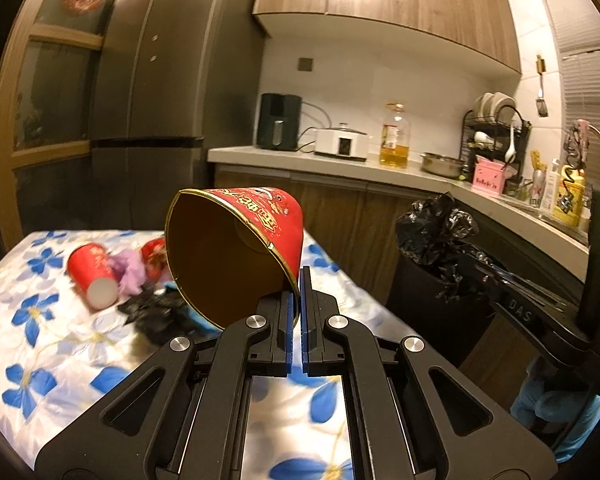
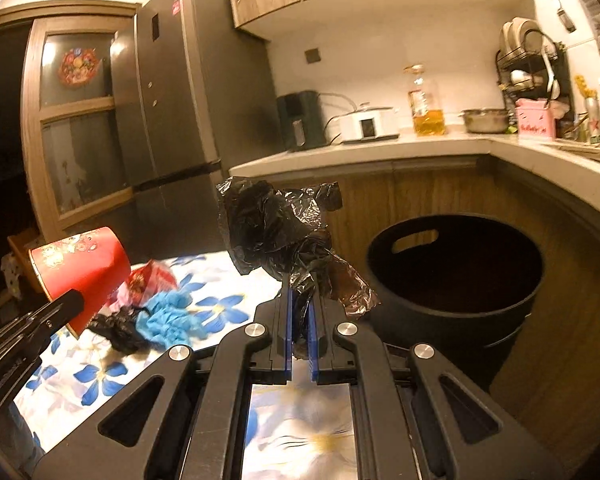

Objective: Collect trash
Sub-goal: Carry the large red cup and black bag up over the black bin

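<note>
My left gripper [image 1: 300, 280] is shut on the rim of a red paper cup [image 1: 236, 248], held tilted above the flowered table [image 1: 40, 360]; the cup also shows in the right wrist view [image 2: 84, 272]. My right gripper [image 2: 300, 296] is shut on a crumpled black plastic bag [image 2: 276, 224], held in the air left of the black trash bin [image 2: 456, 276]. The bag [image 1: 432, 224] and the bin [image 1: 420, 292] also show in the left wrist view. On the table lie another red cup [image 1: 92, 276], a purple wad [image 1: 132, 272], black plastic [image 2: 120, 332] and a blue glove [image 2: 168, 316].
A grey fridge [image 2: 172, 92] stands behind the table. The counter [image 2: 380, 148] carries an air fryer [image 1: 280, 126], a white cooker [image 1: 342, 142], an oil bottle [image 1: 394, 138], a metal bowl [image 1: 442, 164] and a dish rack [image 1: 496, 132].
</note>
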Available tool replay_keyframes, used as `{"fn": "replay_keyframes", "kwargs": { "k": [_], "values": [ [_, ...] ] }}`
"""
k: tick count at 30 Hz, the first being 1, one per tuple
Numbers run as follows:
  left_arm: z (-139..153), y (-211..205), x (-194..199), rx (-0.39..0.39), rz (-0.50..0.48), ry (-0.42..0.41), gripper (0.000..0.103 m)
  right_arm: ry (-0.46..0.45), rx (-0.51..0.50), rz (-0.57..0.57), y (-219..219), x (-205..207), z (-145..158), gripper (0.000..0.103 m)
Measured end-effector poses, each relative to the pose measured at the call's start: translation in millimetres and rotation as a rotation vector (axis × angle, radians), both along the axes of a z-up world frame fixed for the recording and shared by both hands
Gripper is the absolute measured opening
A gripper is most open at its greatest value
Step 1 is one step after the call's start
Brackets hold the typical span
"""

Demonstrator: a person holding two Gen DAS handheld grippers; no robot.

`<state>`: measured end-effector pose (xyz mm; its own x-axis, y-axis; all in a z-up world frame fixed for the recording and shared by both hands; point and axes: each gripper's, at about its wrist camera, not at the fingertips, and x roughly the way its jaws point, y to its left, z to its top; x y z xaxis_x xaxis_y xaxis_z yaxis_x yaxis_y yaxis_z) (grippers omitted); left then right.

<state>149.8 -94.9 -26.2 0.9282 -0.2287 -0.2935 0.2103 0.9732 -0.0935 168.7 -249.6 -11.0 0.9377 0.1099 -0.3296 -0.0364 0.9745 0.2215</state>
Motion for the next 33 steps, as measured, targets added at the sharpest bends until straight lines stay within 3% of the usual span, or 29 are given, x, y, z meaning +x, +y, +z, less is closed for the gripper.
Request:
{"fn": "replay_keyframes", "kwargs": {
  "k": [15, 24, 33],
  "values": [
    [25.4, -91.7, 35.4, 0.024, -0.161, -0.053, 0.002, -0.064, -0.004, -0.188, -76.1, -7.8, 17.4, 0.007],
    [32.5, -142.5, 58.1, 0.034, -0.244, -0.063, 0.002, -0.093, -0.012, -0.242, -99.9, -9.7, 19.5, 0.007],
    [28.0, -165.5, 72.6, 0.043, -0.28, -0.044, 0.002, -0.102, 0.001, -0.261, -112.1, -4.9, 19.6, 0.007]
  ]
}}
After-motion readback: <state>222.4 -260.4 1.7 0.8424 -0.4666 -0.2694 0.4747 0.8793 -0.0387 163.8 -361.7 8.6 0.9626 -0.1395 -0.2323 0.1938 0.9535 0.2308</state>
